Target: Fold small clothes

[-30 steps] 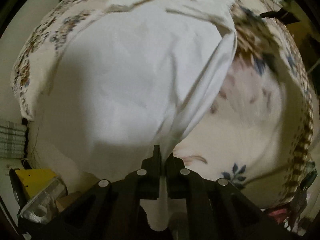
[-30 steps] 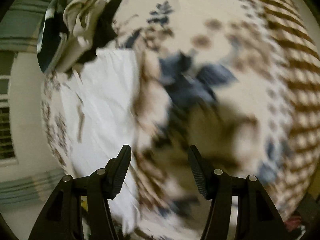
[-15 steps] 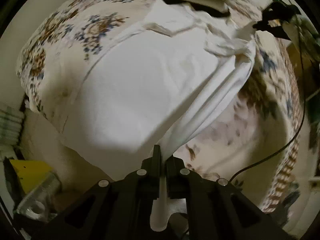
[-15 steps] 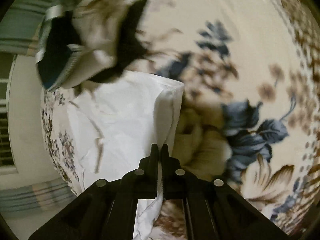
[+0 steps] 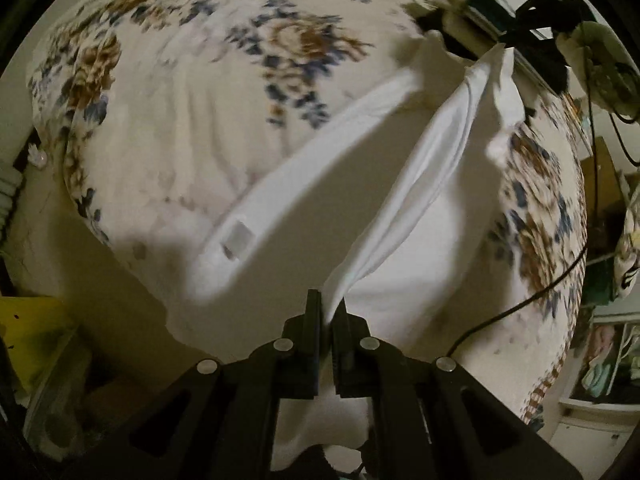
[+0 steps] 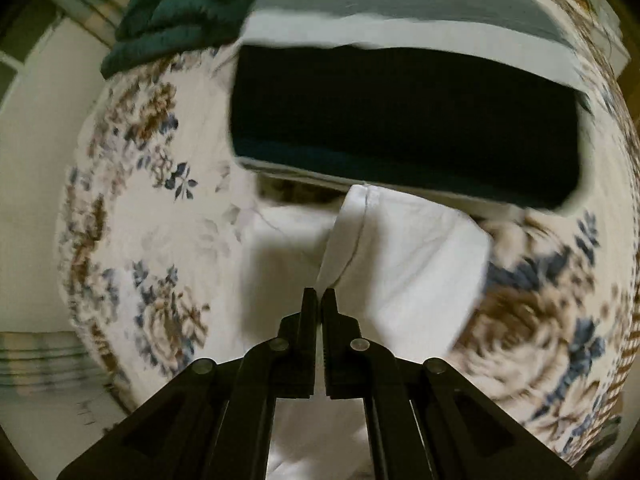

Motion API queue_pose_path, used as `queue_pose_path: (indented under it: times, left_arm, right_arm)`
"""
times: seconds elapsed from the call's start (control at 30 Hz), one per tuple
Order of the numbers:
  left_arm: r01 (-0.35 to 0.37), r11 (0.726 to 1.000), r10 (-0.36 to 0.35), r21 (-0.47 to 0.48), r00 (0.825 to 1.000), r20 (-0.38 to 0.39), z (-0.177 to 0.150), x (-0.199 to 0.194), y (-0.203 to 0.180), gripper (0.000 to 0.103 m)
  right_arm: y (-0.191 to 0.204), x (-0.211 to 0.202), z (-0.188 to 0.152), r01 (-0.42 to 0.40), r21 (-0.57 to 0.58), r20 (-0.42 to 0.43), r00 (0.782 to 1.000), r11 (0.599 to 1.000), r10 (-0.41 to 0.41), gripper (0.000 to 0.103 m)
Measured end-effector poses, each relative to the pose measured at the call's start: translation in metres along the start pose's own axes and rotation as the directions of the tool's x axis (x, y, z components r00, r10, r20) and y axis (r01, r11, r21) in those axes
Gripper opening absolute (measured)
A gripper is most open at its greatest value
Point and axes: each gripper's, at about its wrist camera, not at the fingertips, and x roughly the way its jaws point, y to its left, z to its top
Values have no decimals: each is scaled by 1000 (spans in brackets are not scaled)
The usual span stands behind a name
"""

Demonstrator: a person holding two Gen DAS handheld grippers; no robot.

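Note:
A white garment (image 5: 424, 168) hangs lifted above a floral bedspread (image 5: 168, 92). My left gripper (image 5: 329, 304) is shut on one edge of it. The cloth stretches taut from it up to my right gripper (image 5: 516, 38), seen at the far top right holding the other end. In the right wrist view my right gripper (image 6: 318, 300) is shut on a seamed edge of the white garment (image 6: 404, 248), which drapes down below the jaws. A small fabric label (image 5: 239, 236) shows on the part lying on the bed.
A stack of folded dark and grey clothes (image 6: 400, 120) lies on the bedspread (image 6: 132, 208) just beyond the white garment. A dark green item (image 6: 172, 20) lies behind it. A black cable (image 5: 520, 304) runs at the right. A yellow object (image 5: 32, 328) sits at the lower left.
My right gripper shut on the garment's edge, then both grippers lifted it. The cloth, flat on the bed before, now hangs taut between them, and the views have swung toward the folded stack.

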Motion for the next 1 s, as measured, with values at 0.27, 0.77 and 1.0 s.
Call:
queue_pose_path:
  times: [0.27,0.77,1.0]
  left_arm:
    - [-25,998,16,-64,991,-136,24,68,79,8]
    - [22,998,-28,-59,993,-110,12,21,99,57]
    - [-134,984,148,115,981,-124,5,60,33,58]
  right_arm:
    - [50,91,15,141,41,-56,989,989,-138,2]
    - [30,35,-108,-9,-44,-118,993,999,4,58]
    - [-32,38,-229,-1,35,-226,974,999,9,58]
